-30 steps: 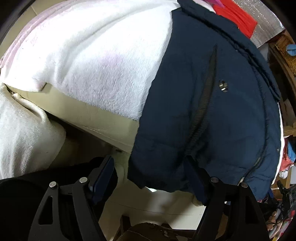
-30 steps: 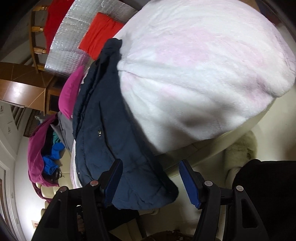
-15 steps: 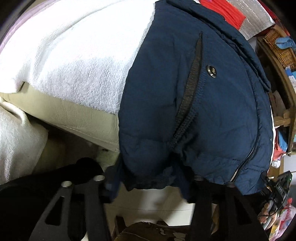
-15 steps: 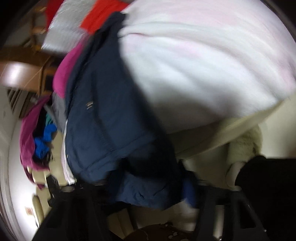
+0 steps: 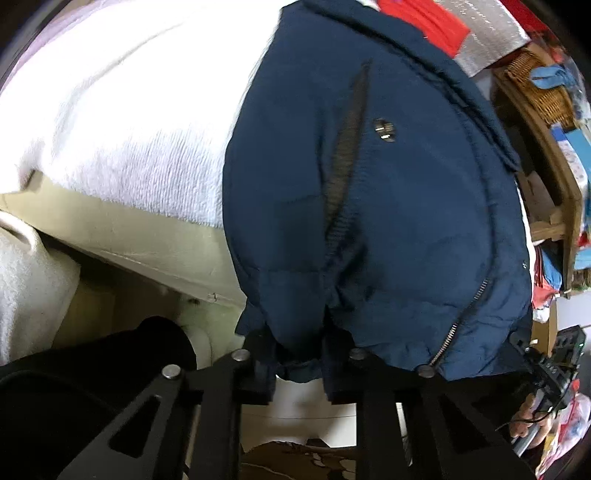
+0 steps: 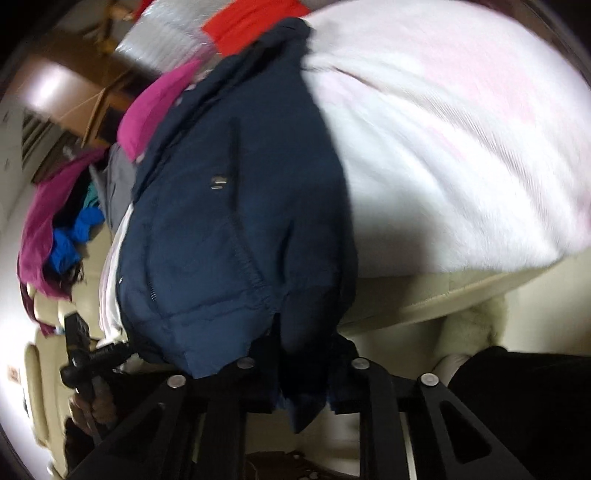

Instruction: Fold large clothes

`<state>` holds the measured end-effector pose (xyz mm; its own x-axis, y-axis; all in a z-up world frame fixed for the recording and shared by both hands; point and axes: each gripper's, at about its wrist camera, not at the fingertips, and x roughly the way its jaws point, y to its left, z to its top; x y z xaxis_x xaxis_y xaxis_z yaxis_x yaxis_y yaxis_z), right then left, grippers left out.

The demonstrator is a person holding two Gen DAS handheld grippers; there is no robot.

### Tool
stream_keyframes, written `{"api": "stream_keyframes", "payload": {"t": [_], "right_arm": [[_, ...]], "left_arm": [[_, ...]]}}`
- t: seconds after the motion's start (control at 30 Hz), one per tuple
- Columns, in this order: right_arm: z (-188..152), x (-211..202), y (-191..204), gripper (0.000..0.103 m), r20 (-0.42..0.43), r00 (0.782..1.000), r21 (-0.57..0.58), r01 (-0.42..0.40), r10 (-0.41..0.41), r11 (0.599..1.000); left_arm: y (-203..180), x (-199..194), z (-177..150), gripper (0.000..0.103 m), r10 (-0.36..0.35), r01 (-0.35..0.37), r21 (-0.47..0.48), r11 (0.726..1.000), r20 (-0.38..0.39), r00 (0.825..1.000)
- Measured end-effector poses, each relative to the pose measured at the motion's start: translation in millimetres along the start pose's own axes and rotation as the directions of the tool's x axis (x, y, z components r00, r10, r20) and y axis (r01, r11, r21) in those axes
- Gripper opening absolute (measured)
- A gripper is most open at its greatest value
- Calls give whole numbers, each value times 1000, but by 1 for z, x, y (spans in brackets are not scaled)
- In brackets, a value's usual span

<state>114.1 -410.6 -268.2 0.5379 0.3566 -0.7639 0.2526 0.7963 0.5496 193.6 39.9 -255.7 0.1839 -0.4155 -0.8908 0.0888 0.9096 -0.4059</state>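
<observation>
A navy padded jacket (image 5: 388, 221) with a zip and a snap button lies over the edge of a white blanket, its hem hanging toward me. My left gripper (image 5: 297, 363) has the bunched hem near the jacket's left corner between its jaws, which are closing with the pads pressing the fabric. In the right wrist view the same jacket (image 6: 229, 221) hangs down, and my right gripper (image 6: 303, 373) is closing on a fold of its lower hem in the same way. The pads themselves are mostly hidden by cloth.
A fluffy white blanket (image 5: 129, 129) covers a cream sofa (image 5: 155, 247). Red cloth (image 5: 436, 18), silver foil and a wicker basket (image 5: 543, 92) on a wooden shelf lie beyond. Magenta and blue clothes (image 6: 55, 229) are piled at the left. Dark clothing of the person (image 6: 524, 413) fills a lower corner.
Both grippers' jaws went from wide open to closed on the jacket's hem. The right gripper slid in over the hem, and the fabric is now bunched between each pair of fingers.
</observation>
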Motion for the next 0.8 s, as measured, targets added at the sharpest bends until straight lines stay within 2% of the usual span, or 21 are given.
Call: {"api": "stream_keyframes", "payload": {"t": [0.13, 0.17, 0.2, 0.23, 0.27, 0.3, 0.33, 0.37, 0.4, 0.43, 0.47, 0.5, 0.57, 0.8], "right_arm": [[0, -19, 13, 18, 31, 999, -37, -39, 40, 999], [1, -19, 11, 19, 21, 999, -28, -46, 47, 999], [3, -15, 8, 21, 5, 999, -11, -49, 50, 999], [5, -10, 3, 22, -11, 999, 15, -34, 34, 999], [4, -5, 0, 28, -26, 999, 37, -18, 19, 999], [5, 3, -4, 33, -51, 999, 63, -9, 13, 998], [5, 9, -7, 47, -63, 998, 78, -15, 20, 997], [6, 14, -10, 51, -62, 998, 91, -19, 24, 996], [7, 20, -11, 51, -55, 998, 96, -9, 14, 995], [7, 23, -10, 44, -56, 998, 89, 5, 0, 996], [7, 23, -8, 25, -54, 998, 81, 18, -14, 997], [6, 22, -4, 22, -55, 998, 67, 28, -24, 997], [4, 13, 0, 16, -36, 999, 30, 40, -39, 999], [-9, -30, 30, 12, 42, 996, -95, 81, -77, 992]], "left_arm": [[4, -4, 3, 21, -5, 5, -23, 1000, 2, 1000], [6, -2, 3, 29, 7, -7, -29, 1000, -7, 1000], [6, 1, 4, 44, 25, -25, -36, 999, -17, 1000], [5, 3, 5, 52, 37, -38, -35, 999, -26, 999], [4, 3, 6, 61, 40, -41, -36, 999, -29, 999], [4, 5, 7, 61, 43, -44, -41, 998, -29, 999], [5, 7, 8, 61, 41, -42, -48, 998, -30, 999], [6, 8, 9, 61, 33, -34, -56, 998, -31, 999], [8, 8, 9, 49, 23, -25, -66, 998, -30, 999], [7, 7, 9, 39, 9, -11, -64, 998, -26, 1000], [5, 6, 8, 25, 2, -3, -52, 999, -25, 1000], [3, 3, 7, 20, -2, 1, -37, 999, -18, 1000], [-2, -3, 5, 16, -3, 3, -14, 1000, -3, 1000], [-6, -47, -2, 12, -42, 39, 33, 999, 82, 996]]}}
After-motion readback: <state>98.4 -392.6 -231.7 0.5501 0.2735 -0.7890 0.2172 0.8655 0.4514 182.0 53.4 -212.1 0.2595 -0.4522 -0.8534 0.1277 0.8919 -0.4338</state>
